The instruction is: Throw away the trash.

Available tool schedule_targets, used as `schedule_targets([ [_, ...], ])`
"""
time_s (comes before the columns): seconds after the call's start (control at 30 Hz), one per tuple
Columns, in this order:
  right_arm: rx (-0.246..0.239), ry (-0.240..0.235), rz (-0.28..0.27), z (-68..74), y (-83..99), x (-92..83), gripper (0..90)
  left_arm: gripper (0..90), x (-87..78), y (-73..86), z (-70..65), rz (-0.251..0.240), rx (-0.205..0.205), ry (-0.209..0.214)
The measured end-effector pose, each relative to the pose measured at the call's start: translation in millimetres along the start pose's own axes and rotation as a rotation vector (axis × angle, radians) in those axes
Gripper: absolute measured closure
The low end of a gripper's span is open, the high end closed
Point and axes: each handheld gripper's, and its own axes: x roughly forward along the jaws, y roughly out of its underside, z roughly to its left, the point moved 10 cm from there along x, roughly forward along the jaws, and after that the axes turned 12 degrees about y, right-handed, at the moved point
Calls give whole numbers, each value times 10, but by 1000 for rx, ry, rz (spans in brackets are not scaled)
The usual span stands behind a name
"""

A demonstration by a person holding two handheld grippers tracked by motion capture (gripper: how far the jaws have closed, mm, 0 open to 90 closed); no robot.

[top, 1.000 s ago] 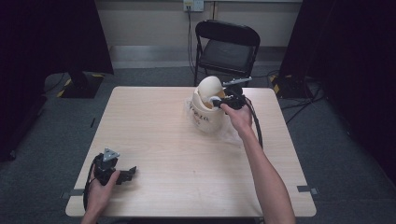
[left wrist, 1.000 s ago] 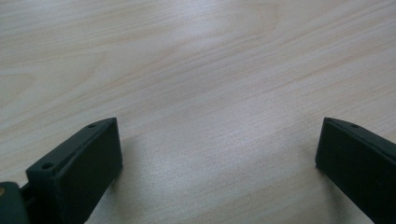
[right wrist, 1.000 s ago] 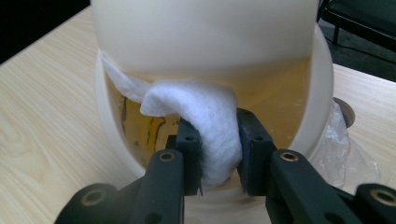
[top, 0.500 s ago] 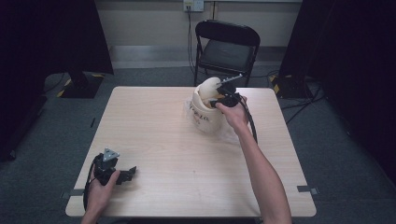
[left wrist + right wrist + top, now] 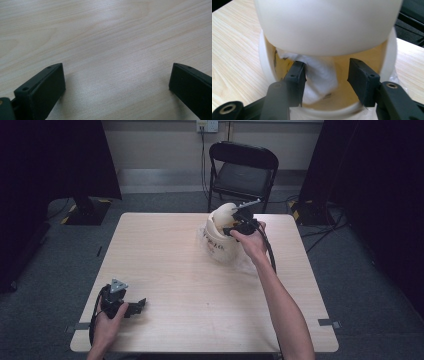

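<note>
Since the earlier frames, the right gripper (image 5: 235, 222) has shifted slightly toward the left side of the white bucket (image 5: 220, 240) and now sits at its open mouth, while the left gripper (image 5: 131, 307) has stayed parked near the front left corner of the table (image 5: 165, 265).

From the right gripper view, the right gripper (image 5: 325, 75) has its jaws partly open, set inside the tilted bucket (image 5: 327, 27), whose white rim arcs above and around them. A crumpled white cloth (image 5: 319, 75) lies between the jaws, touching the inner face of the left jaw and stopping short of the right one, so the jaws are not closed on it. Behind the cloth the bucket's inner wall looks yellowish, with a few dark smudges.

From the left gripper view, the left gripper (image 5: 117, 85) has its jaws spread wide with nothing between them, just bare pale wood directly ahead.

Beyond the right gripper, past the far table edge, stands a black folding chair (image 5: 243, 170).
</note>
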Motion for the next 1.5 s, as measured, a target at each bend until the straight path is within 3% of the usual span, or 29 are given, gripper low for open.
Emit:
schedule_targets([
  [0.13, -1, 1, -22, -11, -21, -74, 439, 0, 0, 0, 0, 0, 0, 0],
  [0.37, 28, -22, -40, -19, 18, -137, 479, 0, 0, 0, 0, 0, 0, 0],
  [0.47, 61, -65, -53, -7, 39, -190, 518, 0, 0, 0, 0, 0, 0, 0],
  [0.83, 82, -40, -108, -170, 164, -462, 525, 0, 0, 0, 0, 0, 0, 0],
  [1.2, 136, -62, -125, -185, 472, -668, 488, 0, 0, 0, 0, 0, 0, 0],
  [1.5, 148, -66, -110, -192, 758, -756, 450, 0, 0, 0, 0, 0, 0, 0],
])
